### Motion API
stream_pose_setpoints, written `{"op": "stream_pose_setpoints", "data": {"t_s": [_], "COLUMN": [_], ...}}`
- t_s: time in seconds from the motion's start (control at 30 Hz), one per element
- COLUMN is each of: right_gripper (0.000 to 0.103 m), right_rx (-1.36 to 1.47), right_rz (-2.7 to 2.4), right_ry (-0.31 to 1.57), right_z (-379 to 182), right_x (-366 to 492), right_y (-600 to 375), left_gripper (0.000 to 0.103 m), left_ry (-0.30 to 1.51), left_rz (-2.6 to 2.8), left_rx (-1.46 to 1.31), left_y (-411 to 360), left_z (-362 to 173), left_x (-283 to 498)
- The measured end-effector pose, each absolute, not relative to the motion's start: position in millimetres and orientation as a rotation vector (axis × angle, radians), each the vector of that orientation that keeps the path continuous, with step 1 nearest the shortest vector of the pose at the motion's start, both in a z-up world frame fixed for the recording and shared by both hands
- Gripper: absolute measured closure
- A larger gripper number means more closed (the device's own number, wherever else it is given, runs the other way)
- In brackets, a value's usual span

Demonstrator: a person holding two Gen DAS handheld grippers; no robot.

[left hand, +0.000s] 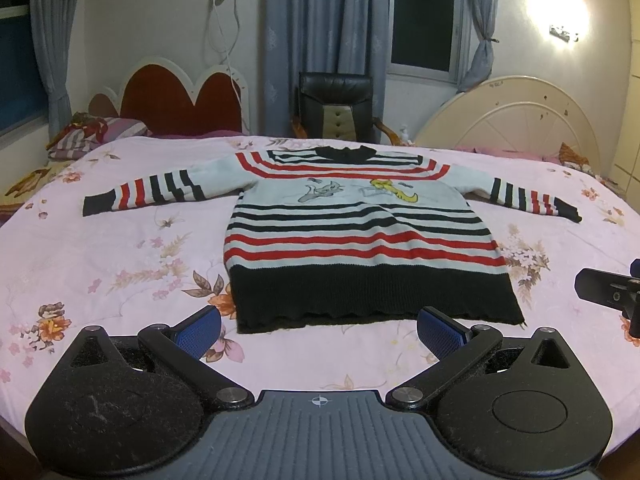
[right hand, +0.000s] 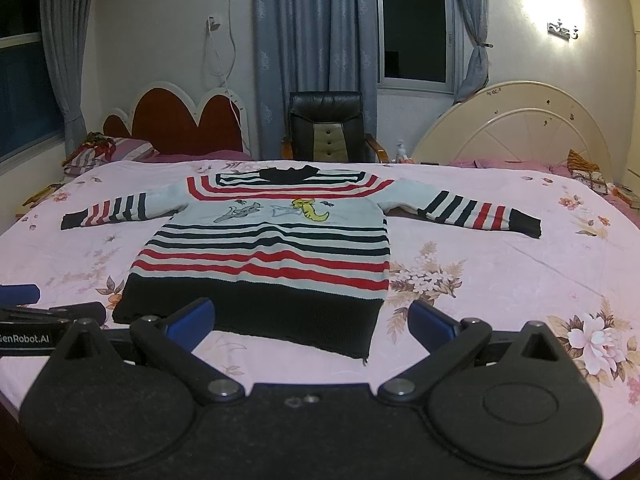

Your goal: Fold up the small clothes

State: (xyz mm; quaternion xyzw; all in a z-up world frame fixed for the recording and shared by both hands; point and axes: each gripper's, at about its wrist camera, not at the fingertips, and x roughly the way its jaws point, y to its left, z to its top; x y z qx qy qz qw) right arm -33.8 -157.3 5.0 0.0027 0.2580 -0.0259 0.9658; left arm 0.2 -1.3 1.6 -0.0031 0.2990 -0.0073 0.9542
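Note:
A small striped sweater [left hand: 352, 232] [right hand: 272, 248], white with red and black bands and a black hem, lies flat and face up on the pink floral bed cover, both sleeves spread out. My left gripper [left hand: 320, 330] stands open just short of the hem, blue pads wide apart and empty. My right gripper [right hand: 312, 322] is also open, hovering over the hem's right part, holding nothing. In the left wrist view the right gripper shows at the far right edge [left hand: 608, 292]; the left gripper's body is at the far left [right hand: 48, 320] of the right wrist view.
The bed cover [left hand: 120, 264] [right hand: 500, 280] stretches wide on both sides of the sweater. Behind are a red heart-shaped headboard [left hand: 180, 100], a black chair [left hand: 336, 108], a cream round headboard [left hand: 520, 120] and striped pillows [left hand: 96, 134] at the far left.

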Motion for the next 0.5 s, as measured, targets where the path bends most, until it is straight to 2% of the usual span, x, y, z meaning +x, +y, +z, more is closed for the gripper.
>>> {"op": "stream_pose_setpoints", "data": {"t_s": [0.5], "right_gripper": [0.001], "right_rx": [0.005], "right_rz": [-0.056], "right_ry": [0.524], "right_z": [3.7], "right_x": [-35.0], "right_y": [-156.4], "left_gripper": [0.000], "left_ry": [0.612], "left_rz": [-0.012], "left_rx": [-0.006], "left_y": [0.1], "left_z": [0.2], "left_x": [-2.0]}}
